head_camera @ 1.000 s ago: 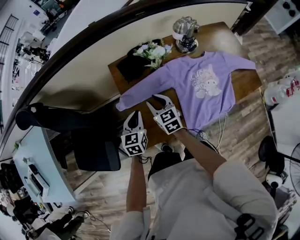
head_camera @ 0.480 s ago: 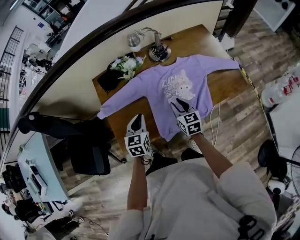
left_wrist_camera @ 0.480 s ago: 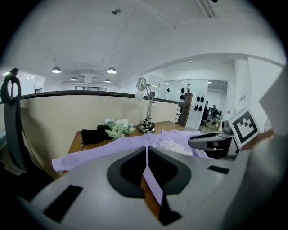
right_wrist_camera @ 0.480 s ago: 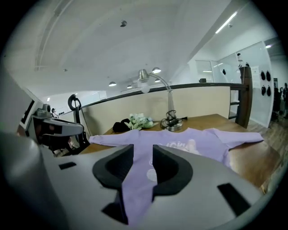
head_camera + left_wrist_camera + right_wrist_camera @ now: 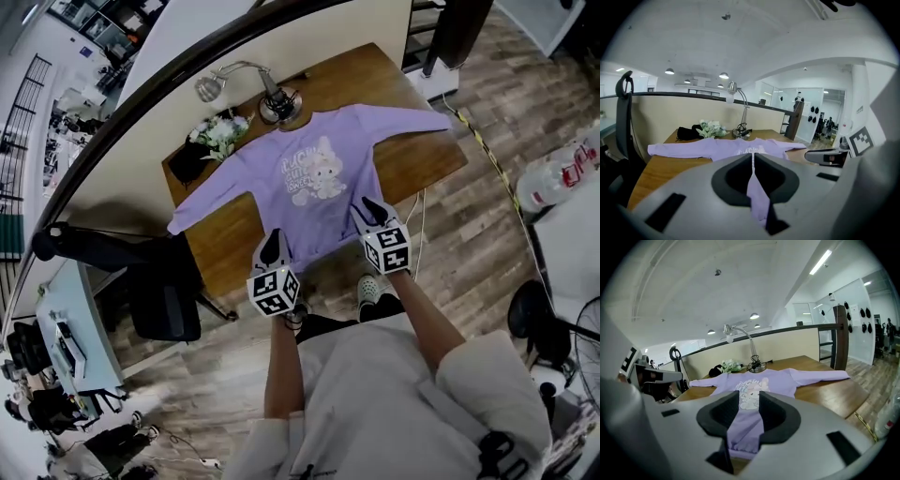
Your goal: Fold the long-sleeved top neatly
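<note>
Long-sleeved top [image 5: 309,183], lilac with a cartoon print on the chest, lies spread flat and front-up on the wooden tabletop [image 5: 422,155]. Both sleeves stretch out to the sides, the collar points to the far edge and the hem sits at the near edge by the person. Left tongs [image 5: 273,246] sit at the hem's left corner. In the left gripper view the jaws are closed to a thin slit, and lilac cloth shows only through the gap behind them, so no clear pinch. Right tongs [image 5: 372,208] sit at the hem's right corner. In the right gripper view the jaws stand partly apart, the hem band lies flat between them and the pads don't squeeze it. A desk lamp [image 5: 278,105] stands just beyond the collar with its base close to the neckline. A white flower bunch [image 5: 217,134] sits to its left at the back of the tabletop, and a black item [image 5: 183,161] lies beside the flowers, kind unclear. A black office chair [image 5: 164,300] stands on the plank floor off the tabletop's left end. The person stands at the near edge, both forearms reaching forward.
</note>
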`<move>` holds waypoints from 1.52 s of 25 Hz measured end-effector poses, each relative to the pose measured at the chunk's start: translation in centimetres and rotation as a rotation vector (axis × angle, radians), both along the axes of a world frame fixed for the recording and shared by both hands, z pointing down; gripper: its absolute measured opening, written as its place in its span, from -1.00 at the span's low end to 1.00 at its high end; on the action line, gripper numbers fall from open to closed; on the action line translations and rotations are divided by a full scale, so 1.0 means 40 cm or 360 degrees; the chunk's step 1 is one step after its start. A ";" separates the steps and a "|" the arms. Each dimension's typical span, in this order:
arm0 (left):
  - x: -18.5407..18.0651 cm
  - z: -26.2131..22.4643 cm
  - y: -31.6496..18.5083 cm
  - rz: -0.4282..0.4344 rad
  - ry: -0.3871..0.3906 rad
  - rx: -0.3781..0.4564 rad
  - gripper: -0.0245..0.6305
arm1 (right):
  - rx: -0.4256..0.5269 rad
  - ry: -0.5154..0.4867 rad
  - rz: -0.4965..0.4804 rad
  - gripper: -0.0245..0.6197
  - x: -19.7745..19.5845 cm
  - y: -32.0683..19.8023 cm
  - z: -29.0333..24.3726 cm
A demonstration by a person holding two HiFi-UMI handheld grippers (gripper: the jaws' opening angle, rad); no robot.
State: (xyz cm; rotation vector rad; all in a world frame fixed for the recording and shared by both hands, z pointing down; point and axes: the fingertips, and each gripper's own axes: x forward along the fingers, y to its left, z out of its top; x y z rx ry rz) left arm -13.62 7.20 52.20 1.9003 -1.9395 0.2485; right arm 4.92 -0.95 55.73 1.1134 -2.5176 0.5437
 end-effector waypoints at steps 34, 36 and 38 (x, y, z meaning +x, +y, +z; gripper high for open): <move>-0.007 -0.107 -0.091 0.0026 0.0075 0.0075 -0.85 | -0.0022 0.0086 0.0160 -0.54 0.022 -0.052 -0.041; -0.018 -0.116 -0.109 0.0035 0.0080 0.0085 -0.85 | -0.0022 0.0098 0.0163 -0.54 0.013 -0.066 -0.038; -0.021 -0.121 -0.122 0.0038 0.0091 0.0095 -0.85 | -0.0028 0.0103 0.0173 -0.54 0.012 -0.081 -0.035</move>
